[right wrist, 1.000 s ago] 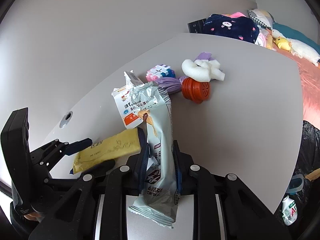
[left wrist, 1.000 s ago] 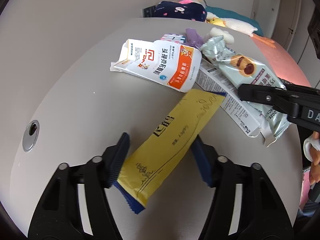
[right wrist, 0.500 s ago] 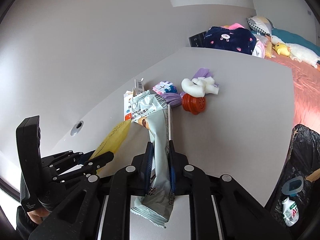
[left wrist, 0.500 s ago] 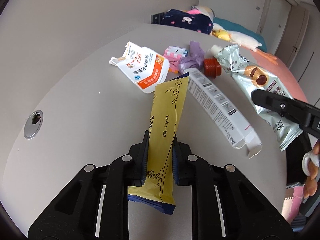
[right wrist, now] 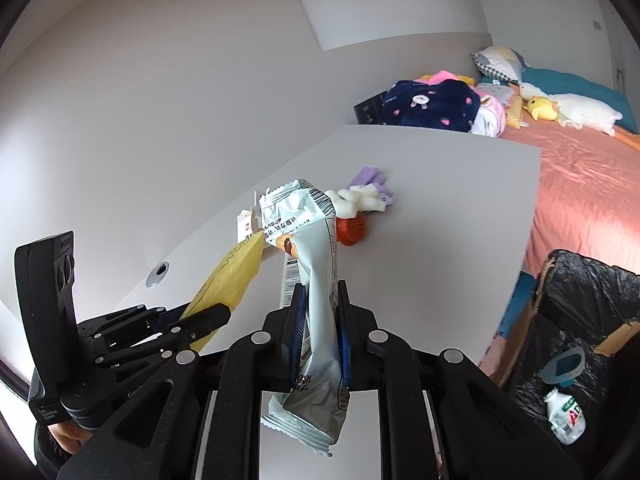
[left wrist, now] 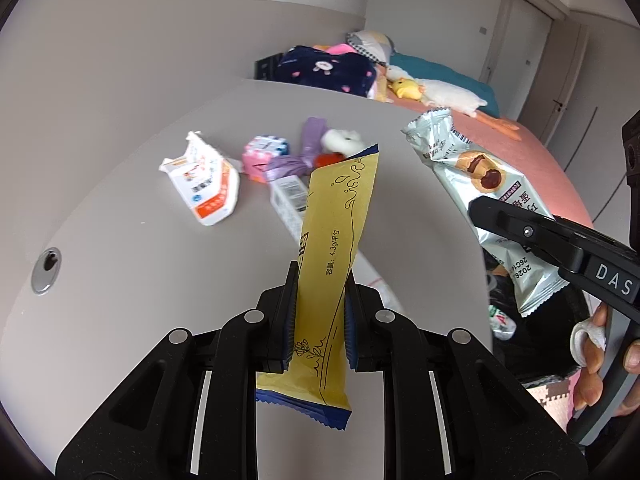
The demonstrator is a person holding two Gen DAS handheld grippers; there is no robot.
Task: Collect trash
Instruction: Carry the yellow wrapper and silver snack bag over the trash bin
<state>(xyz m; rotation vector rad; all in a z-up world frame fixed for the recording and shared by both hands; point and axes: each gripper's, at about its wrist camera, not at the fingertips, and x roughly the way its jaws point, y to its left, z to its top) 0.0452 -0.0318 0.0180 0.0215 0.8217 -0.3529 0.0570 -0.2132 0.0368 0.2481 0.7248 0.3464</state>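
Left gripper (left wrist: 318,316) and right gripper (right wrist: 321,334) — both clamped tight, angled downward.

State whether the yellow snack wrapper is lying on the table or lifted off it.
Lifted. The yellow snack wrapper is clamped in the left gripper, its lower end hanging free above the grey table.

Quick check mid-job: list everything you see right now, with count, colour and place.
yellow wrapper: 1, yellow and blue, in left gripper, off the table
silver snack wrapper: 1, silver, in right gripper
white-orange pouch: 1, on table, far left
white box: 1, on table behind yellow wrapper
block toy: 1, pink and blue, mid table
purple bag: 1, beside block toy
white foam piece: 1, by purple bag
orange cap: 1, on table
black bin bag: 1, floor right of table
left gripper: shut
right gripper: shut
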